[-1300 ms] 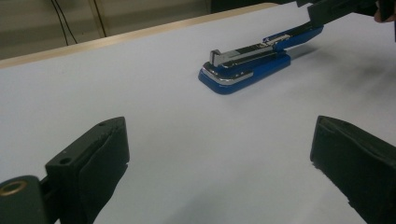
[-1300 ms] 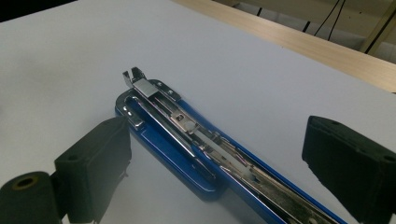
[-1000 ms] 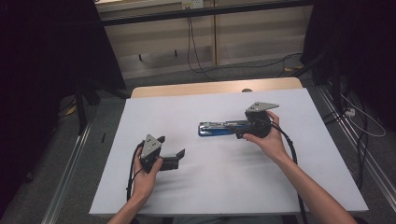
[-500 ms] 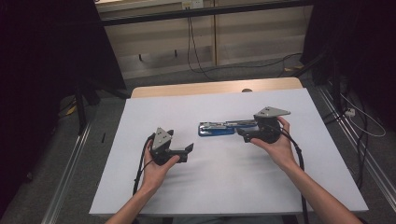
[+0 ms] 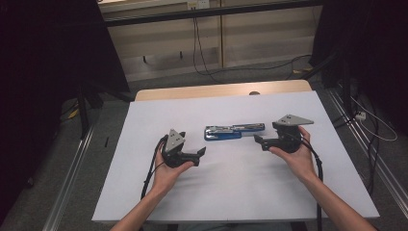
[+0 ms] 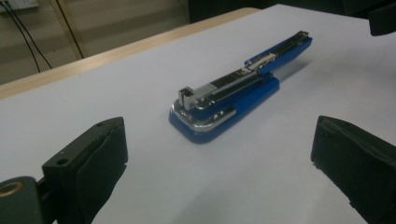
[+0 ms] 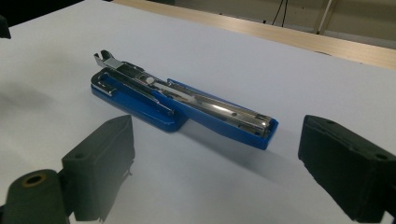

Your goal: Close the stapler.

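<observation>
The blue stapler (image 5: 234,131) lies flat on the white table (image 5: 240,192), near its middle, swung fully open so that base and metal-lined arm form one long line. It sits between the two hand-held grippers and touches neither.

The left hand-held gripper (image 5: 201,151) is held low over the table, just left of and nearer the person than the stapler's wide end. In the left gripper view its jaws stand wide apart with nothing between them; the right jaw is cut off by the frame edge, and the stapler (image 6: 238,95) lies beyond them.

The right hand-held gripper (image 5: 257,140) is held just right of the stapler's narrow end, pointing toward it. In the right gripper view its jaws are also spread wide and empty; the stapler (image 7: 182,105) lies across the gap ahead.

The staple channel contents are too small to make out. The table's near edge is cut off in the high view.
</observation>
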Motion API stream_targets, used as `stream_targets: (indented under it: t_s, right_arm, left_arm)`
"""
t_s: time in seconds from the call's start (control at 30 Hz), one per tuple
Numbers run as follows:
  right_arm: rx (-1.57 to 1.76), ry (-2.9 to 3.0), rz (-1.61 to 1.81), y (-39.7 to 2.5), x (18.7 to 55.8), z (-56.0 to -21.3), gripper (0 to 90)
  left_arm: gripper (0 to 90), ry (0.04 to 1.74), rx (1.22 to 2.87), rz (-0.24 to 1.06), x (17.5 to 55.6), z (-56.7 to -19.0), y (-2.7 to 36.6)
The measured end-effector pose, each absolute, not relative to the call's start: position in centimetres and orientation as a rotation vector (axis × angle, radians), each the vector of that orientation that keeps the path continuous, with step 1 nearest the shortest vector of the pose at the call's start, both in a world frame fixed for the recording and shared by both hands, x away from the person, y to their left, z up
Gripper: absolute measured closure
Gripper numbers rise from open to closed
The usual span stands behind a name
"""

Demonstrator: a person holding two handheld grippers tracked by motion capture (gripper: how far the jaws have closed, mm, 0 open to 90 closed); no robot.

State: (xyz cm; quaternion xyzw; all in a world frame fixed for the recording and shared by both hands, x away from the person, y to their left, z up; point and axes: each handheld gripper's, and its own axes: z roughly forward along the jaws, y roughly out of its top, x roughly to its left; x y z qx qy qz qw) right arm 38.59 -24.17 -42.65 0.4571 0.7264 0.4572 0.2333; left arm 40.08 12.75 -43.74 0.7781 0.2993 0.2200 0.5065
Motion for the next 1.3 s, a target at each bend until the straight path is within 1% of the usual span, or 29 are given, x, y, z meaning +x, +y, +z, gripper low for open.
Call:
stream_targets:
  t_s: [0.07,0.2,0.37,0.47,0.6,0.67,0.73,0.77,0.87,0.97,1.0,1.07,1.13,1.2,1.27,1.3]
  right_arm:
    - [1.260,1.996,1.243,-24.5,38.5,-42.8,13.3]
    - [1.244,2.015,1.217,-24.9,38.1,-43.0,19.7]
    - [1.249,2.019,1.220,-25.4,37.9,-43.5,31.3]
    - [1.261,2.029,1.204,-25.3,38.1,-43.8,34.0]
    - [1.255,2.041,1.202,-25.2,38.3,-44.2,48.7]
    - [1.245,2.029,1.189,-25.2,38.2,-44.1,60.1]
    - [1.248,2.006,1.190,-25.2,38.2,-44.1,66.0]
    - [1.243,2.004,1.192,-25.2,38.1,-44.1,71.3]
    - [1.223,2.012,1.193,-25.2,38.0,-44.2,82.1]
    - [1.228,2.048,1.203,-25.2,38.1,-44.4,89.0]
    - [1.227,2.058,1.198,-25.2,38.2,-44.5,90.0]
    - [1.227,2.068,1.199,-25.1,38.2,-44.5,90.0]
    - [1.223,2.070,1.196,-25.0,38.3,-44.5,90.0]
    - [1.228,2.069,1.197,-25.1,38.4,-44.6,90.0]
    - [1.227,2.070,1.186,-25.1,38.5,-44.7,90.0]
    - [1.232,2.069,1.180,-25.1,38.5,-44.7,90.0]
  left_arm:
    - [3.3,0.738,1.853,0.527,40.4,-43.7,12.6]
    - [3.3,0.729,1.856,0.542,41.1,-43.6,12.3]
    - [3.0,0.726,1.848,0.547,41.8,-43.7,12.0]
    - [2.2,0.745,1.833,0.529,42.2,-44.0,11.7]
    - [3.0,0.722,1.879,0.513,42.0,-44.4,11.4]
    - [5.1,0.736,1.881,0.492,42.0,-44.4,11.3]
    - [6.6,0.735,1.888,0.489,42.0,-44.4,11.2]
    - [7.9,0.737,1.888,0.493,42.0,-44.5,11.2]
    - [9.6,0.744,1.891,0.506,42.1,-44.5,11.3]
    - [13.9,0.771,1.884,0.495,42.4,-44.6,11.5]
    - [15.1,0.775,1.890,0.497,42.6,-44.6,11.5]
    - [23.0,0.781,1.900,0.489,42.8,-44.6,11.7]
    - [29.1,0.791,1.886,0.479,42.9,-44.6,11.9]
    - [38.2,0.780,1.872,0.457,43.1,-44.4,11.9]
    - [43.9,0.774,1.863,0.462,43.2,-44.2,11.8]
    - [48.4,0.774,1.846,0.453,43.3,-44.1,11.7]
